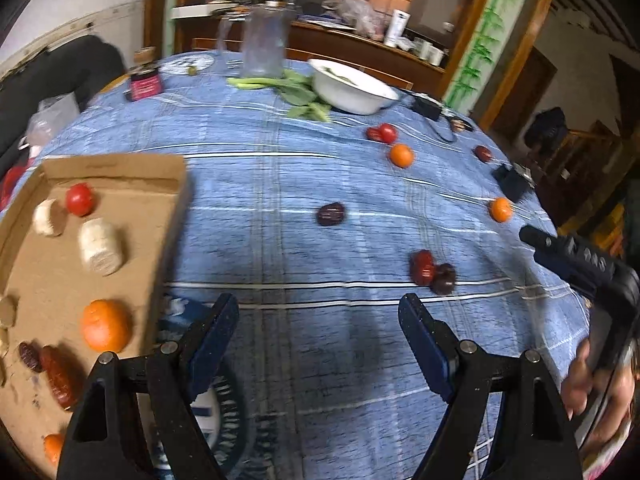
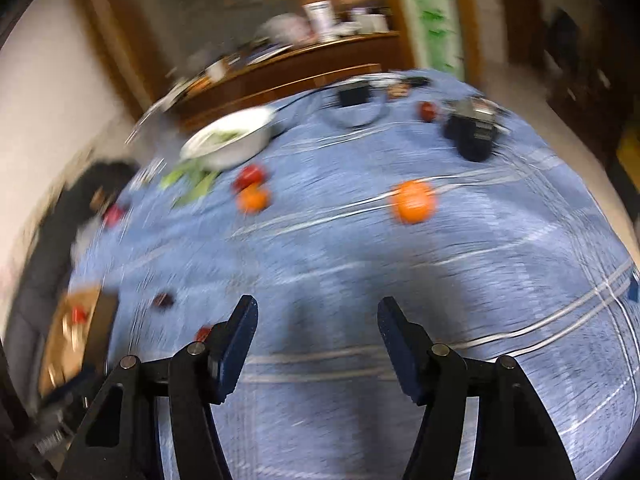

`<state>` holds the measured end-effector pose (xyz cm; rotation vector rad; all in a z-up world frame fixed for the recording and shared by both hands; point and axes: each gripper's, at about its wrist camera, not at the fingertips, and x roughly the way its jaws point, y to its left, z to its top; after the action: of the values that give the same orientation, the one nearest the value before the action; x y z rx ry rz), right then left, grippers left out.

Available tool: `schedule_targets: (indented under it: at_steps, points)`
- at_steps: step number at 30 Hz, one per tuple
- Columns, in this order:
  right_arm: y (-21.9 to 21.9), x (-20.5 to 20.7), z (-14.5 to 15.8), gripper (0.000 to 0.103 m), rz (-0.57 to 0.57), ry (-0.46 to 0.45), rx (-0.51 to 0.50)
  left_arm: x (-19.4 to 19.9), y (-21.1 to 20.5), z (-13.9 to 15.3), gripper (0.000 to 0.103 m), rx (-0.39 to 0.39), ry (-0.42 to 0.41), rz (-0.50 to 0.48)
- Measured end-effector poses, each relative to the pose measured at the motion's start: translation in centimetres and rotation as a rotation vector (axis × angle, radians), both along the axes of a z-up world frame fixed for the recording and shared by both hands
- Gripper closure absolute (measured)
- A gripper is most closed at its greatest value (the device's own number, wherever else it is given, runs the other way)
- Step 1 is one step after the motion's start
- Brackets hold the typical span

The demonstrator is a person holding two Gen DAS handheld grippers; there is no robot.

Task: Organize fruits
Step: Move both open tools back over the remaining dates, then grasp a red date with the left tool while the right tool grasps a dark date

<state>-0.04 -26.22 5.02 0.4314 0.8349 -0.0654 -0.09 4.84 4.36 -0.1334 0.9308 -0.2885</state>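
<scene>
A cardboard tray (image 1: 120,168) lies at the left and holds a tomato (image 1: 79,199), an orange (image 1: 105,325), white rolls (image 1: 100,246) and red dates (image 1: 56,376). Loose on the blue cloth are dates (image 1: 331,214) (image 1: 432,271), oranges (image 1: 401,155) (image 1: 500,209) and a tomato (image 1: 386,133). My left gripper (image 1: 318,312) is open and empty over the cloth. My right gripper (image 2: 316,312) is open and empty, with an orange (image 2: 413,201) ahead of it. The right wrist view is blurred. The right gripper also shows at the right edge of the left wrist view (image 1: 560,252).
A white bowl (image 1: 352,98) with greens (image 1: 296,92) beside it stands at the back. A clear jug (image 1: 264,40) and a jar (image 1: 144,80) stand at the far left. Black devices (image 1: 512,182) (image 2: 474,130) lie near the right edge. A cabinet stands behind the table.
</scene>
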Motion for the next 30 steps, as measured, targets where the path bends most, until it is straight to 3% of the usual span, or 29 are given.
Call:
schedule_targets:
  at_steps: [2, 3, 4, 7, 11, 18, 20, 25, 30]
  points:
    - [-1.9, -0.2, -0.4, 0.037, -0.041, 0.010, 0.026, 0.4, -0.8, -0.2, 0.032, -0.041, 0.014, -0.041]
    - [-2.2, -0.3, -0.7, 0.037, -0.041, 0.015, 0.039, 0.8, -1.4, -0.3, 0.047, -0.063, 0.033, -0.060]
    - [-2.1, -0.3, -0.9, 0.037, -0.030, 0.019, 0.054, 1.1, -1.9, -0.5, 0.055, -0.076, 0.051, -0.068]
    - [0.4, -0.1, -1.6, 0.037, 0.079, 0.028, 0.062, 2.7, -2.7, -1.3, 0.055, -0.143, 0.114, -0.057]
    - [5.0, 0.2, -1.8, 0.037, 0.261, 0.016, 0.038, 4.3, -2.7, -2.0, 0.055, -0.185, 0.135, -0.009]
    - [10.9, 1.0, -3.0, 0.037, 0.417, 0.025, -0.131, 5.8, -0.7, -3.5, 0.055, -0.269, 0.115, 0.040]
    - [11.5, 1.2, -3.2, 0.041, 0.419, 0.017, -0.173, 6.0, -0.3, -3.5, 0.055, -0.293, 0.107, 0.038]
    - [11.9, 1.4, -3.4, 0.074, 0.439, 0.003, -0.178, 5.9, -0.6, -3.4, 0.055, -0.301, 0.098, 0.018]
    - [10.8, 0.5, -2.9, 0.075, 0.421, -0.006, -0.183, 5.7, -1.7, -3.2, 0.055, -0.272, 0.099, -0.005]
